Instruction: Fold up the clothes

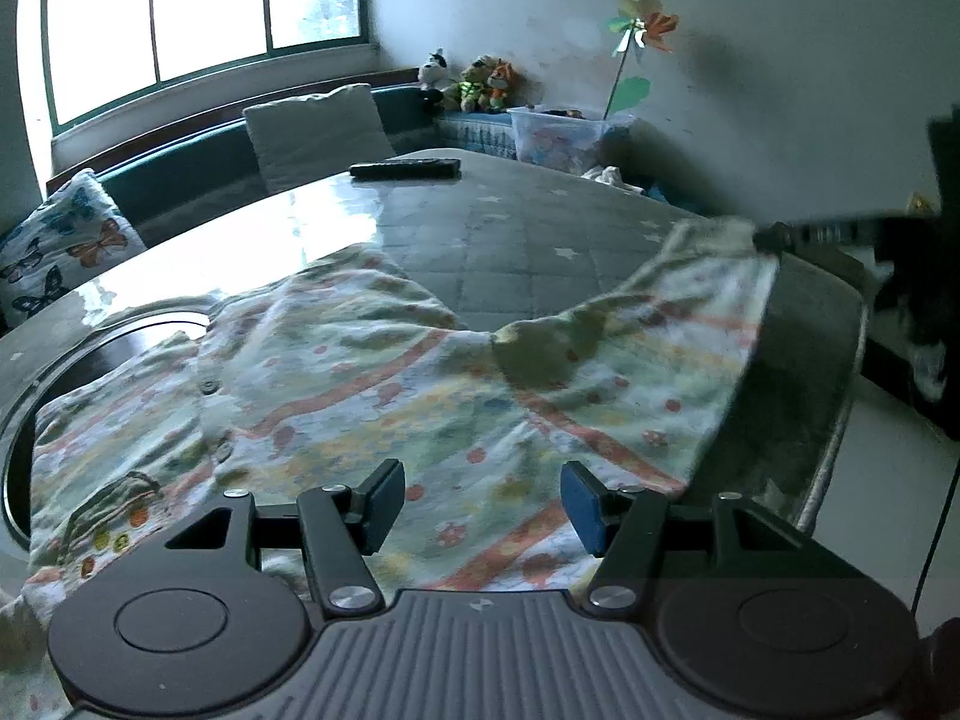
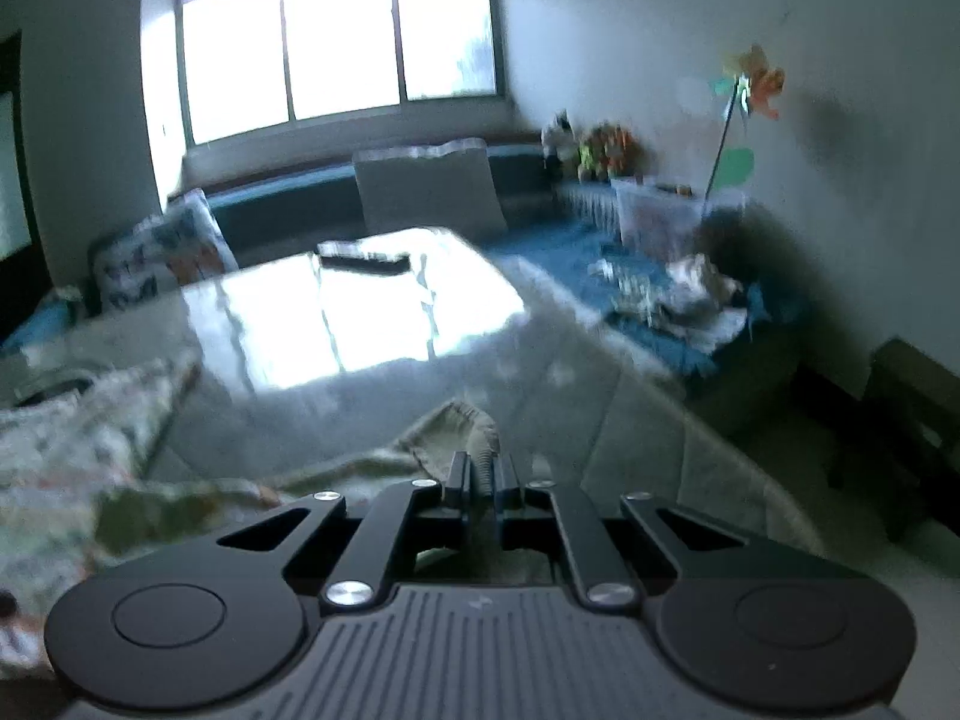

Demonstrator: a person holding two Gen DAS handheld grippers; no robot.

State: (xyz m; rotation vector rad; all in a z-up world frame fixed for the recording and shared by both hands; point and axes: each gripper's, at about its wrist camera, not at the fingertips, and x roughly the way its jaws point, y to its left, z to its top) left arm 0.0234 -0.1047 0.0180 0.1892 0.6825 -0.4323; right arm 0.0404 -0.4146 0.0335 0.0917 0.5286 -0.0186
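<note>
- Garment [image 1: 372, 396]: a patterned, buttoned child's top lying mostly flat on the table [image 1: 516, 228], well nearer me than the remote control [image 1: 405, 168] at the table's far side; its right portion is lifted off the surface.
- Right gripper [image 2: 480, 483]: I have its jaws pressed together on a bunched edge of the garment, seemingly a sleeve or cuff; in the left wrist view that edge rises toward the table's right rim, on the side away from the remote.
- Left gripper [image 1: 480, 498]: jaws apart, nothing between them, poised just above the garment's near hem.
- Step in hand, as I judge it: the first fold, carrying the held side across the body of the top.
- Next move, as I judge it: sweep the right gripper leftward over the garment while the left pins or pinches the near hem, so the cloth does not drag across the glossy table.
</note>
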